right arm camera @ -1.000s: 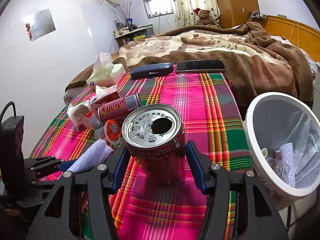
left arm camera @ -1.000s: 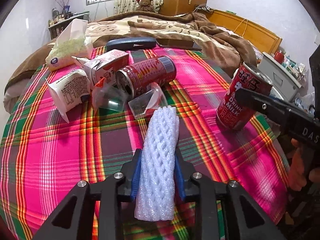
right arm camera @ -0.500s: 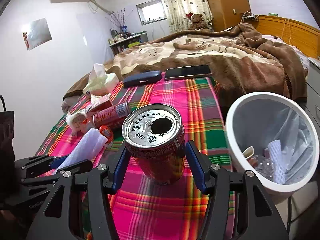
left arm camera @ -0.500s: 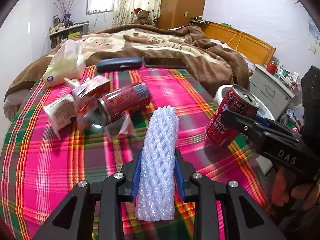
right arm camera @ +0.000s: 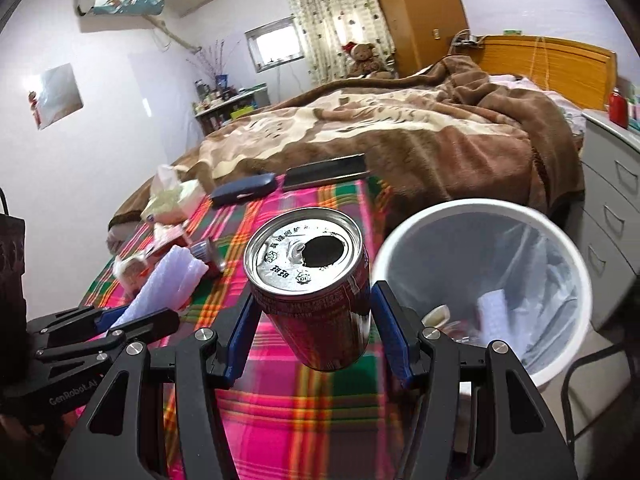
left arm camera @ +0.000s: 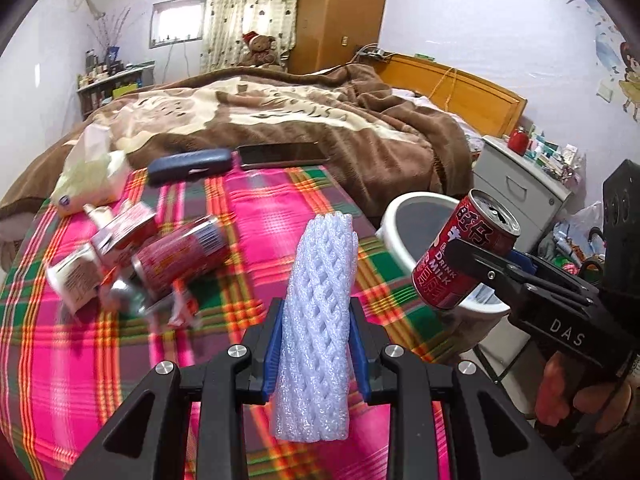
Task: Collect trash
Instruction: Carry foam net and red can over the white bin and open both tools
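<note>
Trash in transit: right hand-held gripper [right arm camera: 310, 328] clamps a red milk can [right arm camera: 314, 288] near the bed's edge; left hand-held gripper [left arm camera: 316, 344] clamps a foam net sleeve [left arm camera: 320, 320]. Next: carry over the white bin [right arm camera: 408, 232], release.

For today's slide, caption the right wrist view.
Right gripper carries an opened red can toward the white lined bin.

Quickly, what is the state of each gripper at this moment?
Left gripper: closed on the white foam net.
Right gripper: closed on the red can, lifted beside the bin.
</note>
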The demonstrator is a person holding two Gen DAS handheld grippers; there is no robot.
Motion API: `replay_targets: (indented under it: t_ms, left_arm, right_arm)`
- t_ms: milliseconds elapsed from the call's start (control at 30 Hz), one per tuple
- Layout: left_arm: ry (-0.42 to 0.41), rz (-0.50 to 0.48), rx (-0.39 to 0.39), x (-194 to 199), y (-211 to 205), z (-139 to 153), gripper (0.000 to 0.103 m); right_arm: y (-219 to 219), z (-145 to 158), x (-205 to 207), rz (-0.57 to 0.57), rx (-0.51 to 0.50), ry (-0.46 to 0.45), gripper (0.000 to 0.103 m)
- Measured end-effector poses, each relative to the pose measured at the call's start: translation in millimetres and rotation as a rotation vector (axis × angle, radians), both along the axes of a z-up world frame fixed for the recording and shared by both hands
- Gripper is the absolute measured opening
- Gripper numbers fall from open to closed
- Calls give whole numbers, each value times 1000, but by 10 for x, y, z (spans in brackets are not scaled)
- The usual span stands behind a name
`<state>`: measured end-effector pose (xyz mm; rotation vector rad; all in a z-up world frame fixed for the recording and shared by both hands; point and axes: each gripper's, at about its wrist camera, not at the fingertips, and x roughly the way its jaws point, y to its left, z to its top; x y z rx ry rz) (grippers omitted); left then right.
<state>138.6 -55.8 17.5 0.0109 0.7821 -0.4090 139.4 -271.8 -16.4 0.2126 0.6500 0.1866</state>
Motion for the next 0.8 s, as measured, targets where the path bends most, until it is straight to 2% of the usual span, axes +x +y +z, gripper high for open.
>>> replay_targets:
  t_ms: [333,700,800]
  left_arm:
    - [-18,-72,-14,178,-562,83,30]
    - [16,-164,-53,406,-1148,24,30]
    - [25,-176,-42,453,-1313,-26,30]
  right_arm:
    - [-429,38,60,-100,-5,-6,57]
    - [-815,-93,140,-190,-28,54,58]
    - [-896,-145,171,-201,-37,84,58]
